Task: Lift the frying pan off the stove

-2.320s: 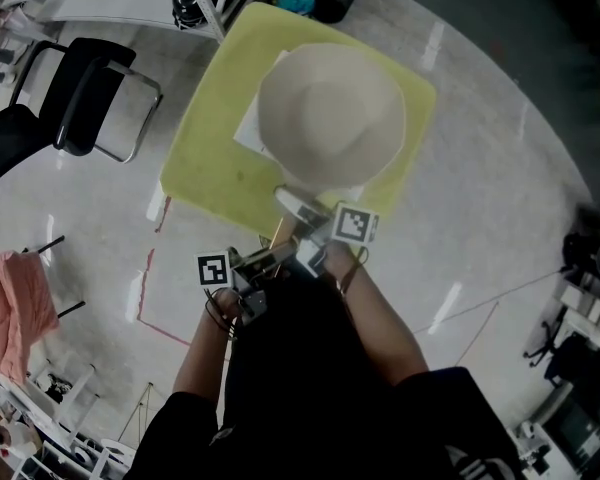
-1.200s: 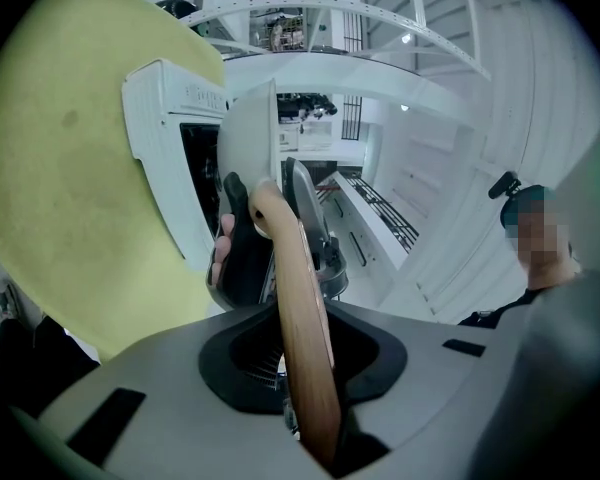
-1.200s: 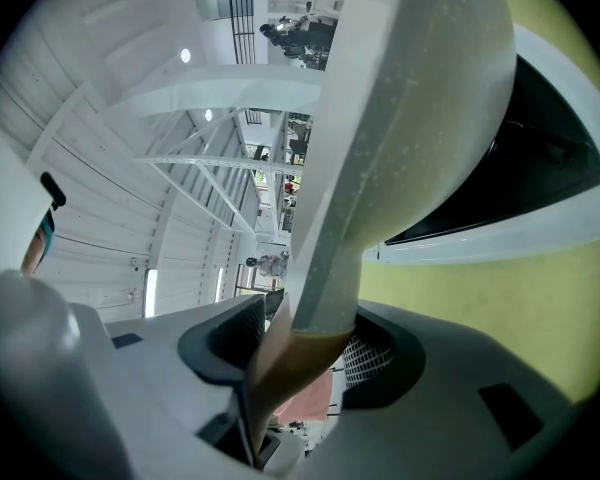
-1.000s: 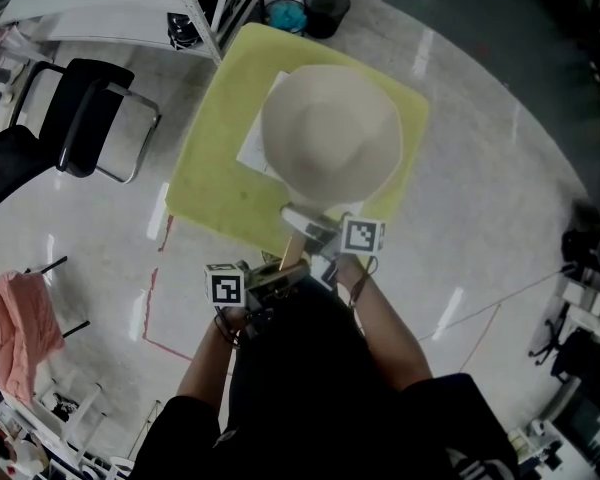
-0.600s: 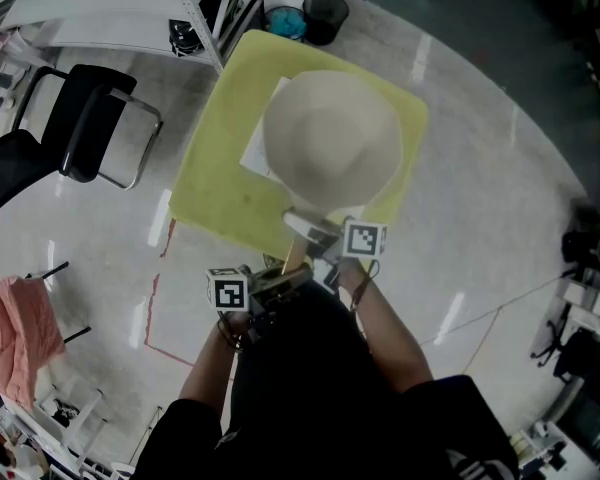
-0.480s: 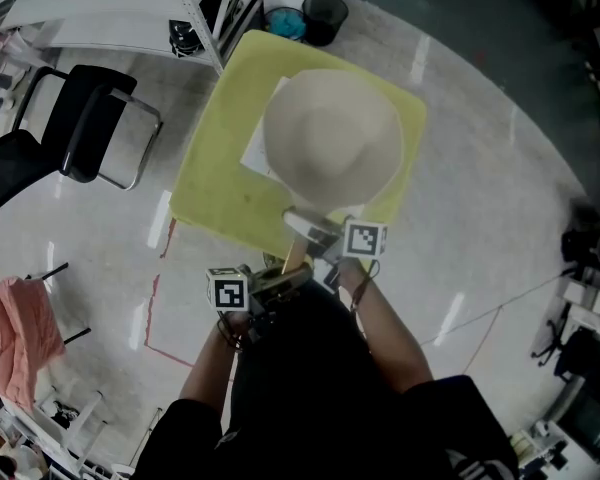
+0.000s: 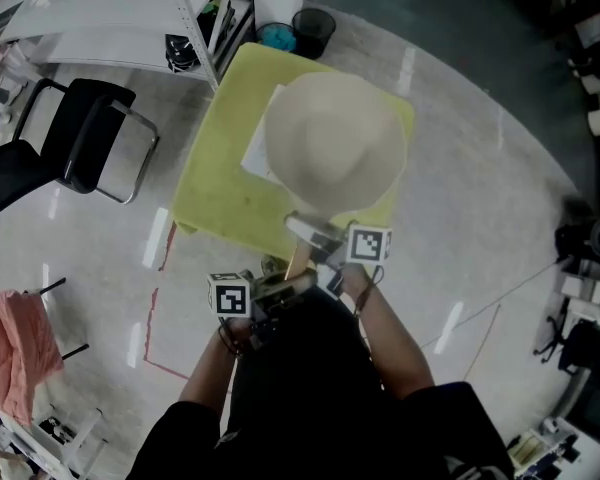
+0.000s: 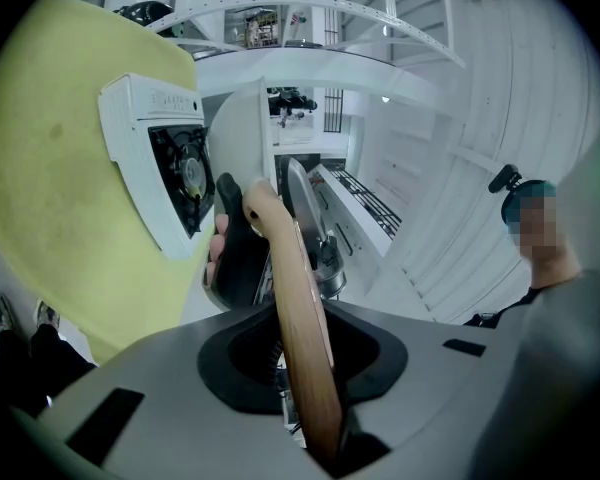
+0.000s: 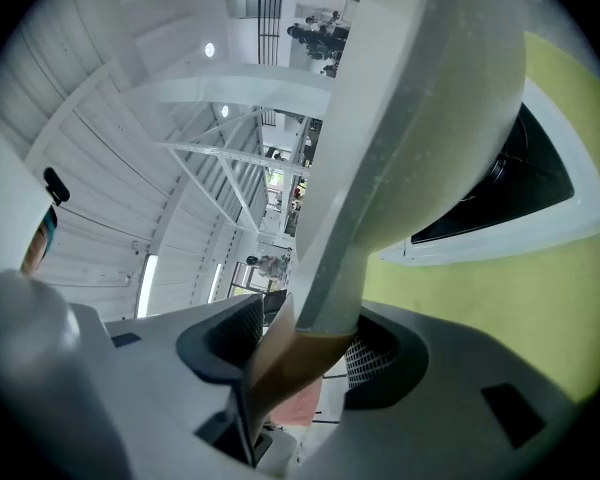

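Nearest, the forearms (image 7: 202, 363): both reach forward from a dark top in the head view, one to each tool.
Pink cloth (image 7: 18, 343): off at the person's left, at the edge of the head view, well apart from everything else.
Left gripper (image 8: 308, 368): closest to the person, its jaws clamped on the butt end of the handle (image 8: 292, 268), which runs straight out between them. Its marker cube (image 7: 230, 295) faces up.
Right gripper (image 9: 292, 363): just ahead of the left one on the same handle, its jaws closed where the wood meets the pale neck.
Fingers (image 8: 217, 253): wrapped on a black grip just beside the handle, seen in the left gripper view.
Handle: light wood, pointing back at the person, with the two tools gripping it one behind the other.
Frying pan (image 7: 330, 143): cream and round, over the stove (image 9: 570, 203) near the middle of the table (image 7: 212, 193). From above it hides nearly all of the stove. I cannot tell whether its base is clear of the cooktop.
Stove: a white frame round a black top, lying flat on the table.
Table: yellow-green and square.
Chair (image 7: 85, 128): black with a metal frame, on the floor left of the table and apart from it.
Bins: a black bin (image 7: 313, 26) and a blue bin (image 7: 276, 36), side by side on the floor at the table's far corner.
Shelving (image 7: 195, 23): a white rack just left of the bins.
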Tool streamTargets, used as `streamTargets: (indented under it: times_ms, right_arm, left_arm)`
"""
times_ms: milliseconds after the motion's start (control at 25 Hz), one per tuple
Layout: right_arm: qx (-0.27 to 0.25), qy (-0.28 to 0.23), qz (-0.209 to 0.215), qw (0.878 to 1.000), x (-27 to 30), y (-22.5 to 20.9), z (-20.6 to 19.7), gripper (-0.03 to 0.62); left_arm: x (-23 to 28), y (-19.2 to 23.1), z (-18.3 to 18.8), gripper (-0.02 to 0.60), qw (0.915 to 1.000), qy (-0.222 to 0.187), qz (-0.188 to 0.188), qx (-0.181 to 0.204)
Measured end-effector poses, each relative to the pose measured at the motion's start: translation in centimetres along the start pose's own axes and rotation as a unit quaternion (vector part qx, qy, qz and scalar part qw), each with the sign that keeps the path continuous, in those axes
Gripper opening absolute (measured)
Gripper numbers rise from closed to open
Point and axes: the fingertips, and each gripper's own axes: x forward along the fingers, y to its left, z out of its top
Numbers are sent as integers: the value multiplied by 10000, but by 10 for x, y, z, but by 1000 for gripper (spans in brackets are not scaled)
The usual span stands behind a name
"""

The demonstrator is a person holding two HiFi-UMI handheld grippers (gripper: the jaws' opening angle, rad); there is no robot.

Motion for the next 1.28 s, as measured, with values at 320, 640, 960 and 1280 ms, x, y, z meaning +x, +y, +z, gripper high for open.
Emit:
streamTargets:
  times_ms: [320,640,960,1280]
  right_arm:
    - [34,-113,-48,9999,-30,31,-21,247]
    - [-66,-52,17,10000,-61,52,-28,247]
    - [-185,168,133,9996,-118,66,-48,250]
    - [-297,267,215,9990,-146,78,-65,253]
  left_arm:
    - [2,-32,-34,124,9997,130,-108,203]
    - [19,-56,-59,126,9990,154,-22,422]
    - [55,-77,-108,126,9984,-21,37,557]
    - [67,-93,-138,129,9977,-90,28,671]
